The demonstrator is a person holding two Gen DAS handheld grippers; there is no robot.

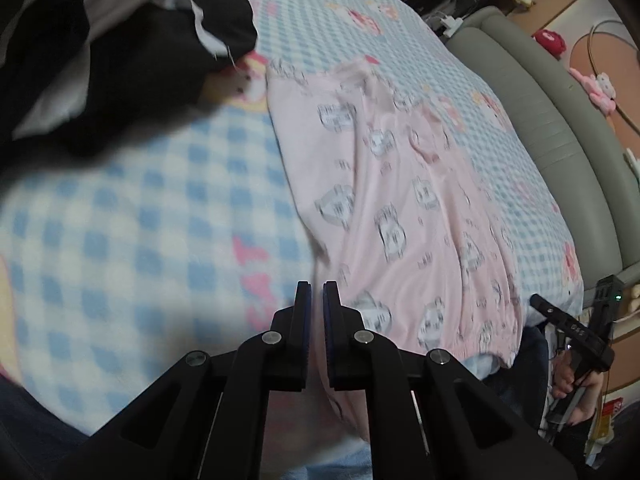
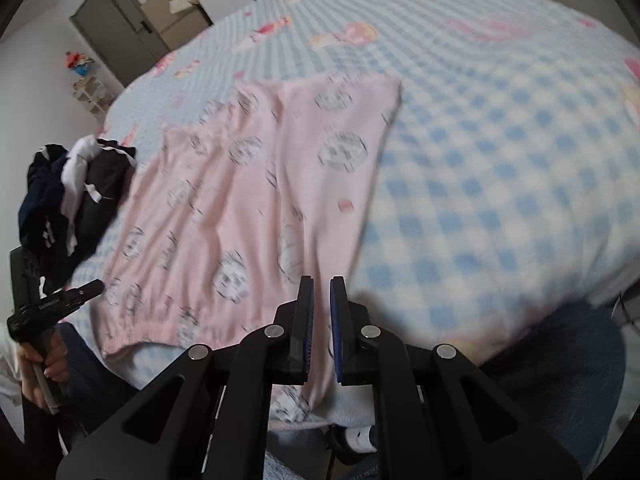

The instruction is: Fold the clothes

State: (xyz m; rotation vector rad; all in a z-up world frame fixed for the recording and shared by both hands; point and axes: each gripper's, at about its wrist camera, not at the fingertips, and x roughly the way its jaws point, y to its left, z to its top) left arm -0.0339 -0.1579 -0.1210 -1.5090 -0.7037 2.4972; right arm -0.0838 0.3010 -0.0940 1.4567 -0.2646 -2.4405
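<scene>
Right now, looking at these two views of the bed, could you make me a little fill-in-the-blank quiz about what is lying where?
1. The garment spread on the bed is pale ____ with a cartoon print.
2. The bedsheet under it has a blue and white ____ pattern.
3. The dark clothes pile lies ____ the pink garment, not on it.
4. A strip of pink cloth runs between the fingers of the ____ gripper.

Missing words: pink; checked; beside; right

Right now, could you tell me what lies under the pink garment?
The pink garment lies spread on the blue-checked bedspread, which shows all around it. Whatever is directly beneath the fabric is covered.
</scene>
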